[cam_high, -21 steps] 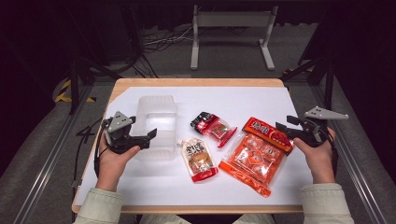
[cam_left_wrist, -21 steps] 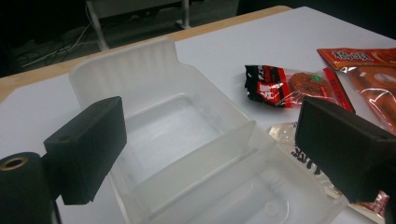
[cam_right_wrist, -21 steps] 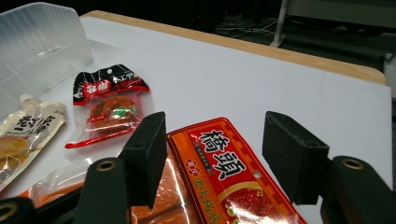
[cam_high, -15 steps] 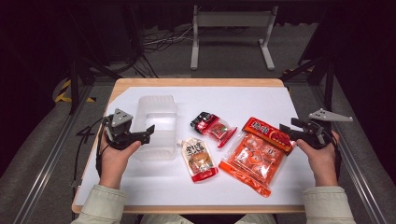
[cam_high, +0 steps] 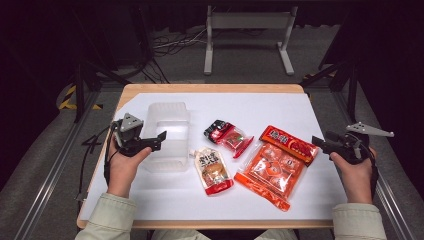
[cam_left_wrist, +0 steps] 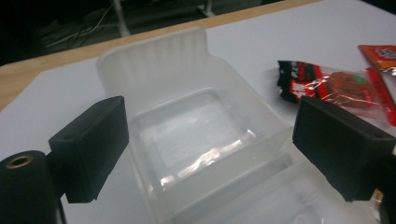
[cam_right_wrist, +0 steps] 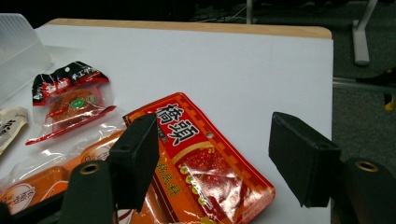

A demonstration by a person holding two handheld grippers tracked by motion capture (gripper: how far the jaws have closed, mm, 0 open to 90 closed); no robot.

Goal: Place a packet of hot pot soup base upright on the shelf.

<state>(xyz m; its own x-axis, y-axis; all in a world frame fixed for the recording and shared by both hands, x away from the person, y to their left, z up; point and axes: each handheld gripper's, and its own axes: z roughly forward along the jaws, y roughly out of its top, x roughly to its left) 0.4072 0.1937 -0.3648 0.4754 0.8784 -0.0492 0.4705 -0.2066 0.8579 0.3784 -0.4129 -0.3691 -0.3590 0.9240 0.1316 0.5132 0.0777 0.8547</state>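
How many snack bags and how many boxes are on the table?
Snack bags: 4 (small red-black bag, beige pouch, big orange pack, red packet)
Clear plastic boxes: 1
Total: 5

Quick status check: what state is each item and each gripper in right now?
clear plastic container: upright, open-topped, empty.
left gripper: open, at the container, gripping nothing.
right gripper: open, beside the red packet.
red packet: flat, sealed.
orange multipack: flat, sealed.
small dark-topped pack: flat.
beige pouch: flat.

high view looks down over the whole table; gripper views sit close, low, perhaps sharing the small red packet.
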